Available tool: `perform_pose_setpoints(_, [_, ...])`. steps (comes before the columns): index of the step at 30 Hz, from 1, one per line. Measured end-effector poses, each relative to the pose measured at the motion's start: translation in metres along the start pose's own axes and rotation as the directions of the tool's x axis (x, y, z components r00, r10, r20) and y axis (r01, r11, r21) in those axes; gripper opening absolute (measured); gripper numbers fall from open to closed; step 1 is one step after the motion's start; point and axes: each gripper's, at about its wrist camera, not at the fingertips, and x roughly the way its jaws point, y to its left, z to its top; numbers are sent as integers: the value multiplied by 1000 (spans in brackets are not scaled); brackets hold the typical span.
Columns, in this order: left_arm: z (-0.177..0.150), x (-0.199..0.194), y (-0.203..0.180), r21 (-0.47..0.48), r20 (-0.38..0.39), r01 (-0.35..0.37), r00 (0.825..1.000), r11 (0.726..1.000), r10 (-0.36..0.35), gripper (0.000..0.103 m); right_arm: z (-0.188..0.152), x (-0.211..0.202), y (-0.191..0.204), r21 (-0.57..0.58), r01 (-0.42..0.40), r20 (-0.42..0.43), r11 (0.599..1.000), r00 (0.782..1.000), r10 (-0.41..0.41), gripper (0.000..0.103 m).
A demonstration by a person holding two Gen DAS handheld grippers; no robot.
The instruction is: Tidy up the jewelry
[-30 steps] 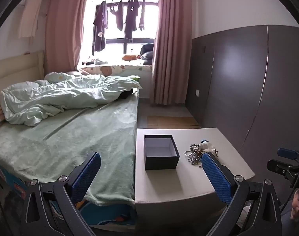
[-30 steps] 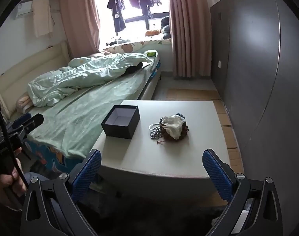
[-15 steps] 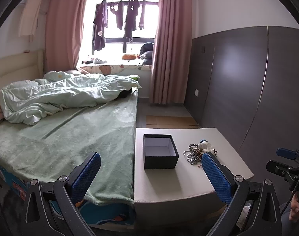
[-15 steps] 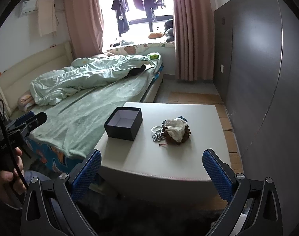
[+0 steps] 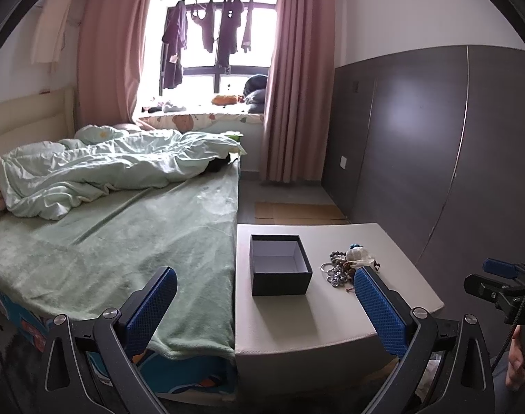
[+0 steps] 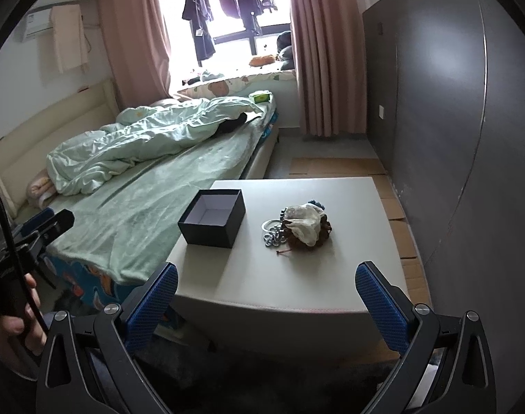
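Green-covered bed (image 5: pixel 124 241) lies left of the white counter (image 6: pixel 297 276), where an open dark box (image 6: pixel 212 222) sits left of the jewelry pile (image 6: pixel 302 229), while both the left tool (image 5: pixel 266 305) and the right tool (image 6: pixel 266 296) hang spread wide, empty, near.

Beyond my low white table (image 5: pixel 335 314), which butts against its side, I see a bed (image 5: pixel 117 241) spread with a green blanket and a rumpled pale green duvet (image 5: pixel 100 169) heaped toward the cream headboard (image 6: pixel 52 127). Pink curtains (image 5: pixel 293 79) frame the bright window (image 5: pixel 214 34), where dark clothes (image 5: pixel 224 38) hang on a rail above a cushioned sill strewn with small items. To my right runs a dark grey panelled wall (image 6: pixel 445 103), flattened cardboard (image 5: pixel 297 211) lies on the floor at its foot, and a towel (image 6: pixel 69 41) hangs beside the air conditioner (image 6: pixel 38 22) on the left wall.
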Motion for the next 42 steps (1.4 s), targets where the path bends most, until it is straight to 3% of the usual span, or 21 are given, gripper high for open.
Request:
perform_pose_setpoints(18, [0,0,14,-53,-6,22,1000,998,-23,103,1,-7,12,-3,-1,12,1000,1000,1,103])
perform_pose_setpoints(42, [-1,3,14,-36,-22,-7,1000,999,6,103,0,0,15,-13,10,9,1000,1000,-10,103])
